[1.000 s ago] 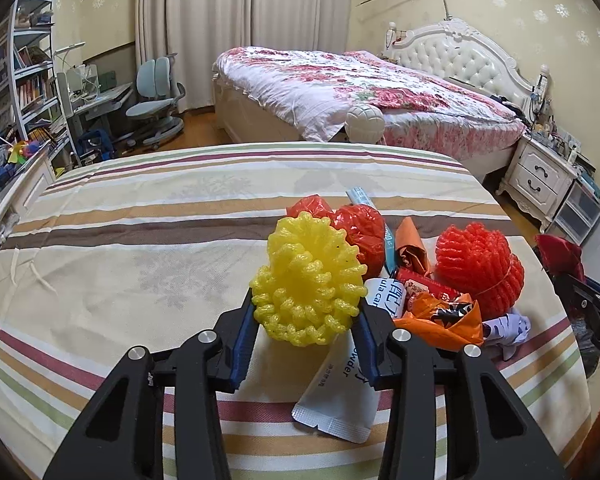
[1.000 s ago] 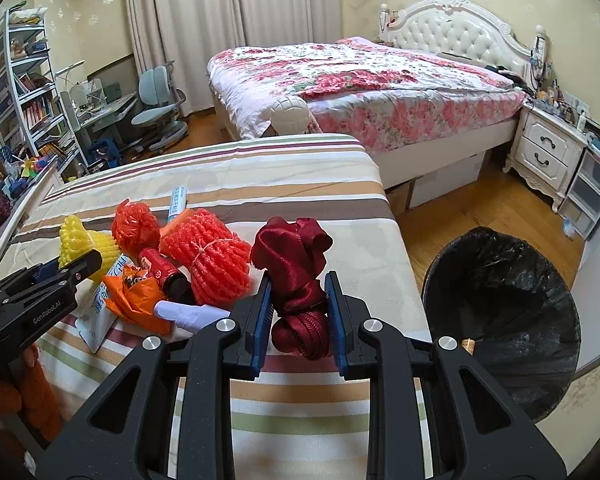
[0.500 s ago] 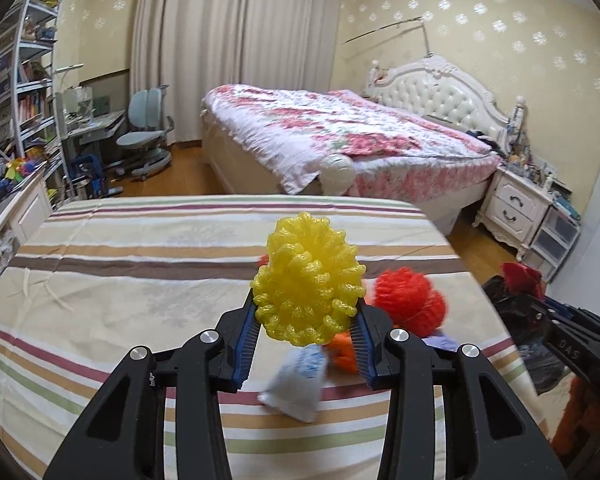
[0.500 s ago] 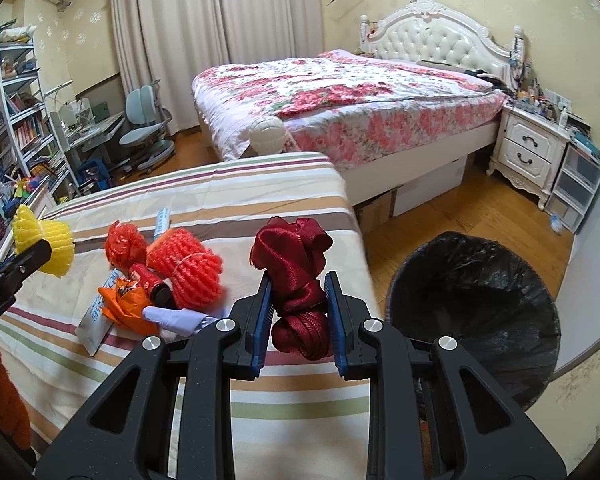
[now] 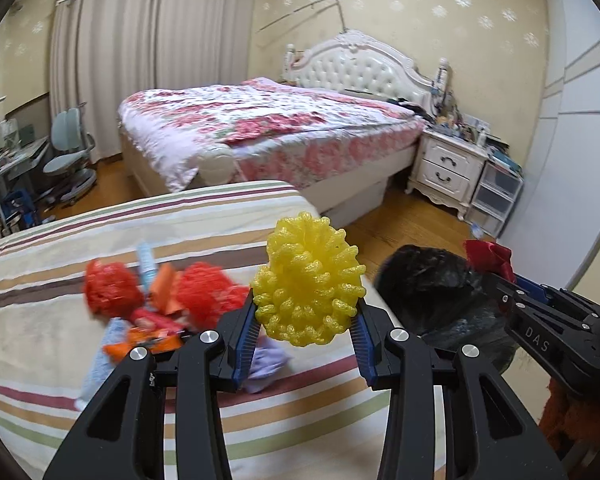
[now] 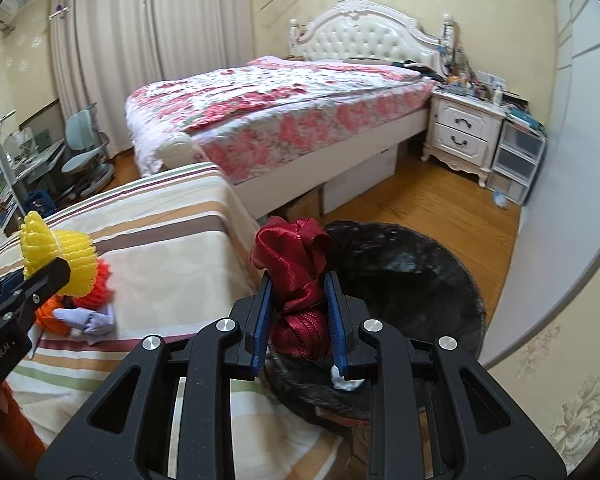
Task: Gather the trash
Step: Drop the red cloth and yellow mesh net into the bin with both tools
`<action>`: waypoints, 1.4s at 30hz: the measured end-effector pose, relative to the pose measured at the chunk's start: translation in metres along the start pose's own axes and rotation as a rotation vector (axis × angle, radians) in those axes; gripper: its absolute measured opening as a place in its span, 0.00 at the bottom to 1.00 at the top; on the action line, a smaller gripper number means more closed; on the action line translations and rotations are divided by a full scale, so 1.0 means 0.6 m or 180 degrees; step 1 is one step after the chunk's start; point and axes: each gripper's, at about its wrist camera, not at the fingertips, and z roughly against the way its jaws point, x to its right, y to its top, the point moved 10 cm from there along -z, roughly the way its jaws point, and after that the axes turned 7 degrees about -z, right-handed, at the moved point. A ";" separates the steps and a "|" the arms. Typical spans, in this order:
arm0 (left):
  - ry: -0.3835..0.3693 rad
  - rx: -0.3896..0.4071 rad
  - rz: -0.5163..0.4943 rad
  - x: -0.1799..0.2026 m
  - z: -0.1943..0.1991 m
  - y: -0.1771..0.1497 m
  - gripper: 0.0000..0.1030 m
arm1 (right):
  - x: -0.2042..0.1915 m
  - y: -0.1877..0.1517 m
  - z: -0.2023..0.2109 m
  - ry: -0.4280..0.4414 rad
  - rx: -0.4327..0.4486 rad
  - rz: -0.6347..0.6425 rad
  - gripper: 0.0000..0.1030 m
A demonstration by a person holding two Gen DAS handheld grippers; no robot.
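My left gripper (image 5: pixel 306 334) is shut on a yellow foam fruit net (image 5: pixel 308 282), held above the right edge of the striped table (image 5: pixel 40 332). A dark red satin ribbon (image 6: pixel 294 280) is clamped in my right gripper (image 6: pixel 298 314), over the near rim of the black-lined trash bin (image 6: pixel 412 276). In the left wrist view the bin (image 5: pixel 432 288) sits to the right, with the right gripper (image 5: pixel 512 280) and its ribbon (image 5: pixel 488 254) above it. Red foam nets (image 5: pixel 204 292), orange wrappers and a pale lilac scrap (image 5: pixel 266 362) lie in a blurred pile on the table.
A bed with a floral cover (image 6: pixel 284 100) stands behind the table, a white nightstand (image 6: pixel 464 132) and plastic drawers (image 6: pixel 518 160) to its right. A white wall or door (image 6: pixel 572 160) runs along the right of the bin. A desk chair (image 5: pixel 68 152) is at far left.
Both grippers have swung to the right with their loads. The bin has come close under the right gripper, and the trash pile has slid to the left in both views.
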 end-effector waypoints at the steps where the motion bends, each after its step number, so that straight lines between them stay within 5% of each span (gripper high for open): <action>1: -0.0027 -0.0004 -0.0032 0.014 -0.007 0.002 0.40 | 0.011 0.000 -0.004 -0.0027 -0.0006 -0.0029 0.24; 12: -0.0186 -0.0092 -0.0317 0.123 -0.092 0.021 0.40 | 0.102 0.006 -0.045 -0.0300 -0.0043 -0.0185 0.24; 30: -0.0201 -0.0260 -0.0518 0.178 -0.147 0.018 0.41 | 0.164 0.012 -0.081 -0.0400 -0.0121 -0.0364 0.24; 42: -0.0165 -0.0225 -0.0571 0.184 -0.140 0.015 0.71 | 0.176 0.015 -0.069 -0.0480 -0.0061 -0.0405 0.39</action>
